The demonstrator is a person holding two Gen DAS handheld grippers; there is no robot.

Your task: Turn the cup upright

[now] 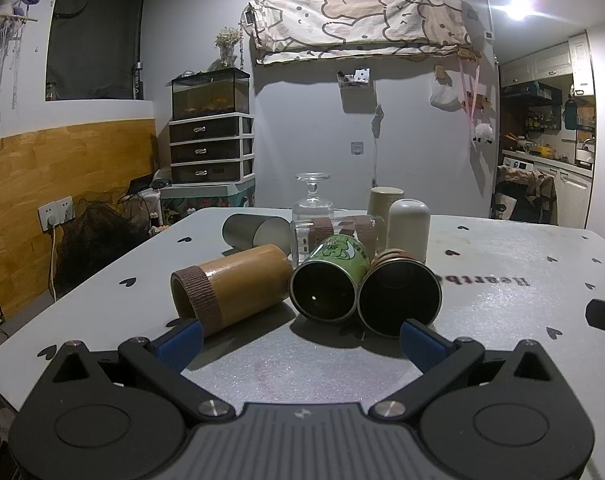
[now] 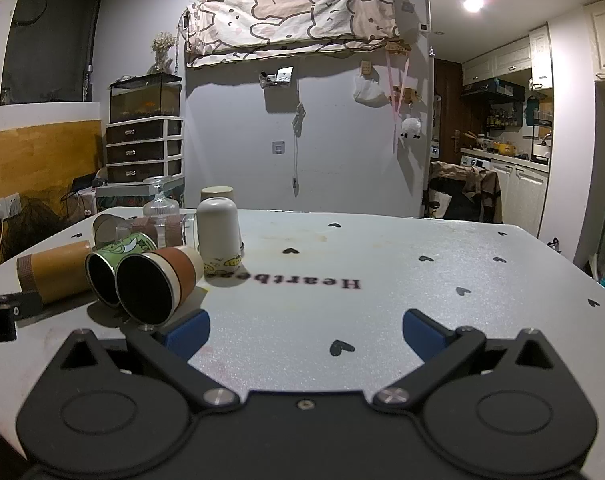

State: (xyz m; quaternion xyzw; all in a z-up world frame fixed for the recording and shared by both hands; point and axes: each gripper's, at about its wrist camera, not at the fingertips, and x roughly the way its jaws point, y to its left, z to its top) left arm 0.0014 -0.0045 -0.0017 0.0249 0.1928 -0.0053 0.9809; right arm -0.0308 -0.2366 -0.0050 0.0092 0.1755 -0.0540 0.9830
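Left gripper jaws spread wide, nothing between them; right gripper same, wide apart, over bare table; cups cluster at 12 o'clock of the left view, 10 o'clock of the right view; green cup on its side, dark mouth toward camera, touching brown cup, also on its side, mouth forward; bamboo cup lies at 9 o'clock of the green one, ribbed band at its open end; behind them a clear glass jar on its side, partly hidden; grey cup lying down, base cut off by the bamboo one; white cup stands inverted; stemmed glass inverted; beige cup mostly hidden, orientation unclear; left gripper's edge shows at 9 o'clock in the right view, blurred.
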